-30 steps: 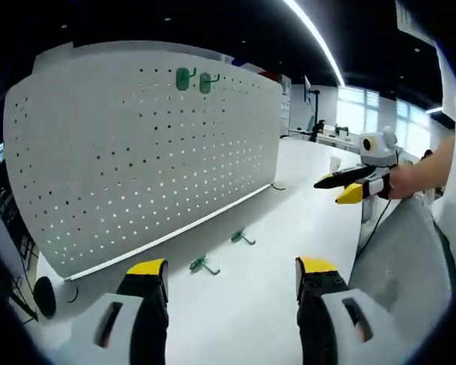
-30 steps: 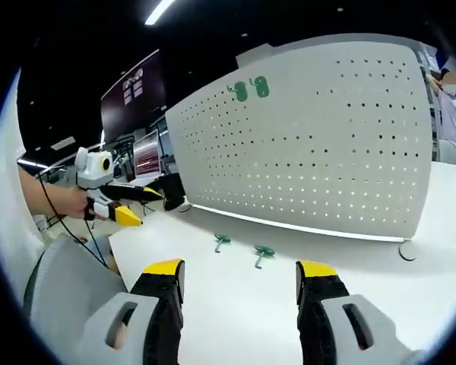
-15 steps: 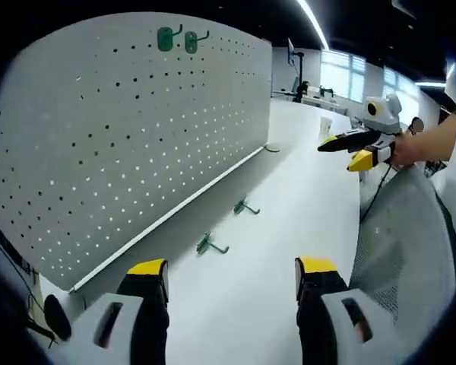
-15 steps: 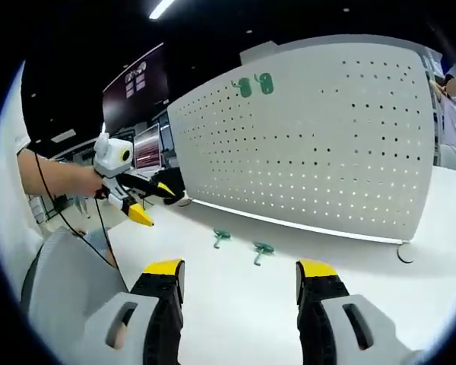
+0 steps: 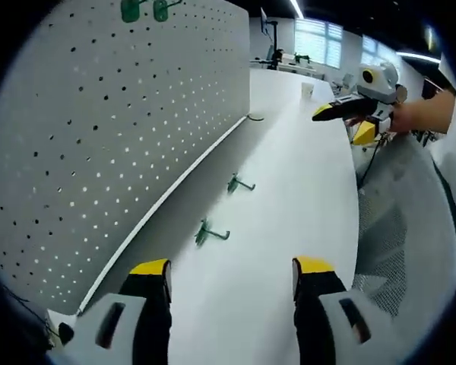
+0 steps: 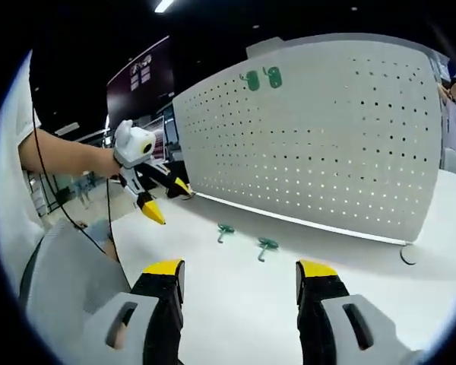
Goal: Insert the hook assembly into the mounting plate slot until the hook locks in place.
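Two green hooks lie on the white table point(image 5: 304, 190) by the pegboard point(image 5: 99, 137). The near hook point(image 5: 210, 233) lies just ahead of the left gripper point(image 5: 228, 277), closer than the right gripper point(image 6: 239, 277). Both are wide open, empty.

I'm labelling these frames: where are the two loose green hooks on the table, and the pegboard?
Nearer green hook point(image 5: 210, 233), left gripper view: its base.
Farther green hook point(image 5: 239, 183), left gripper view: its base.
Pegboard point(image 6: 334, 129), right gripper view: its perforated face.
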### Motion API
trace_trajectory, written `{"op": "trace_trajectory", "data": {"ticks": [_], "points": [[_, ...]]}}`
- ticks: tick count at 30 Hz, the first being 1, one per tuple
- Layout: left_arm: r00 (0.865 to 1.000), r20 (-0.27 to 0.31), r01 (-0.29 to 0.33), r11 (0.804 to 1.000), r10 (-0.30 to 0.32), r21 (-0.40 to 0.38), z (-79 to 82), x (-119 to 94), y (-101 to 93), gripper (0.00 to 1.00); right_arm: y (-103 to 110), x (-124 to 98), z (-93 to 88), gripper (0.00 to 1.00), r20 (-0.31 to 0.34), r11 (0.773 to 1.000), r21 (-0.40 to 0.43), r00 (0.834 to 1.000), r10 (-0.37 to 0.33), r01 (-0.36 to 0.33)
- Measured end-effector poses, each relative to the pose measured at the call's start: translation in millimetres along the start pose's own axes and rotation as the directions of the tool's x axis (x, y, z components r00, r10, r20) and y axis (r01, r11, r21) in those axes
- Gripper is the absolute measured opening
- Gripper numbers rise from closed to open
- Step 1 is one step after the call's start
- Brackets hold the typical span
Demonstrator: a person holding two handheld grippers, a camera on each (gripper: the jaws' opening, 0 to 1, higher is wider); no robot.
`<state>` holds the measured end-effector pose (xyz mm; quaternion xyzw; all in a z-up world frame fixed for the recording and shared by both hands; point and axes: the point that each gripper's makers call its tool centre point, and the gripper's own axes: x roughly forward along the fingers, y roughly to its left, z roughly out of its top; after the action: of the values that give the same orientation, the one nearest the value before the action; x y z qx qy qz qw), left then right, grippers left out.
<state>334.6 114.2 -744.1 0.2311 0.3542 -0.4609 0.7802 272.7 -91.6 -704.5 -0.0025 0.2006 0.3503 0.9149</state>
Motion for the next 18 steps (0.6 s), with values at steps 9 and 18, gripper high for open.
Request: {"op": "trace_trajectory", "data": {"ticks": [9,18], "points": [[0.994,-0.1,0.051,0.994,-0.041,0.1,-2.6,14.3,4.6,0.65,-0.9,-0.6,-2.7,0.57,-0.014,1.0,-0.006,1.0,0.002,-0.002],[0.982,-0.183,0.086,0.969,-0.044,0.232,-4.9,26.4,13.7,0.62,0.0,-0.4,-5.8,0.57,-0.033,1.0,-0.028,0.999,0.002,-0.003]]}}
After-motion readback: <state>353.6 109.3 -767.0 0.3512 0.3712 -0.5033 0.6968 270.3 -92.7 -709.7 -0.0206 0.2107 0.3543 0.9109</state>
